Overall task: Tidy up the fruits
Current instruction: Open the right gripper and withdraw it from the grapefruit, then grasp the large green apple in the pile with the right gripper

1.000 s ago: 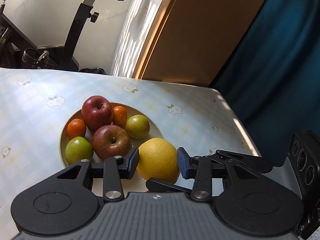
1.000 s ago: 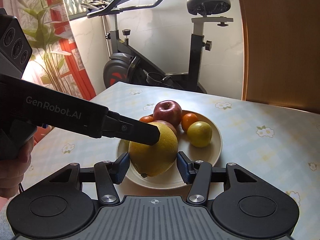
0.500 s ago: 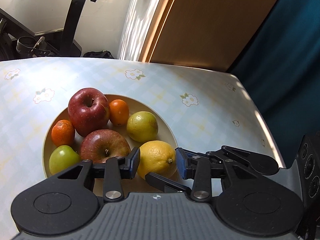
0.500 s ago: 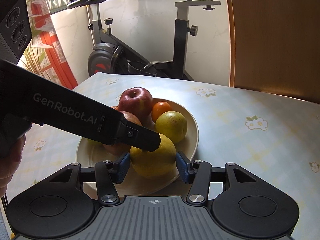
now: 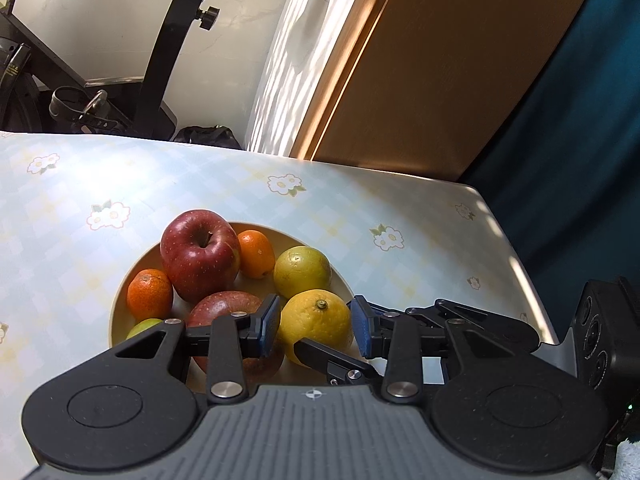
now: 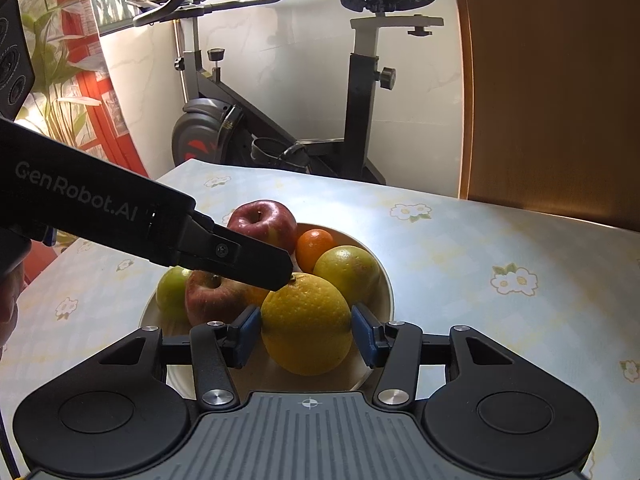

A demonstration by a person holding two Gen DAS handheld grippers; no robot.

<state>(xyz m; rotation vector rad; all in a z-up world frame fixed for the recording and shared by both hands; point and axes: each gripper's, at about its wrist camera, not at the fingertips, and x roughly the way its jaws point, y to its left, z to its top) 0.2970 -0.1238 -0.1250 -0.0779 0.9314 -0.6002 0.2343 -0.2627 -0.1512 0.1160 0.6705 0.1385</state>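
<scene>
Yellow citrus (image 5: 316,324) sits btwn both sets of fingers at once, low over the near side of the bowl (image 6: 387,300). Can't tell if its underside is already resting on the bowl floor.

Left gripper (image 5: 315,320): fingers have just been closing w/ the citrus btwn them. Blue pads (image 5: 269,326) look to be in contact on both flanks, so gripping it. Right gripper (image 6: 306,334): fingers also clamped on the same fruit, pads against its widest part, set crosswise to the left pair. In the right wrist view, one left finger lies over the fruit's top by the stem end.

Neighbours: lower red apple (image 5: 224,312) just outside the left gripper's left finger, touching or nearly. Greenish citrus (image 5: 302,270) just beyond the fingertips. The floral surface (image 5: 420,280) runs out past the right finger.

Handling, my read: firm, fairly heavy for its size. Pebbly rind gives decent friction, but a round shape can squirt out if pinched off-centre. Best hold is across the equator, as now, not on the stem nub. Rind bruises under hard squeeze, so moderate force only. On release it may roll vs. the apple; set it in a gap.
</scene>
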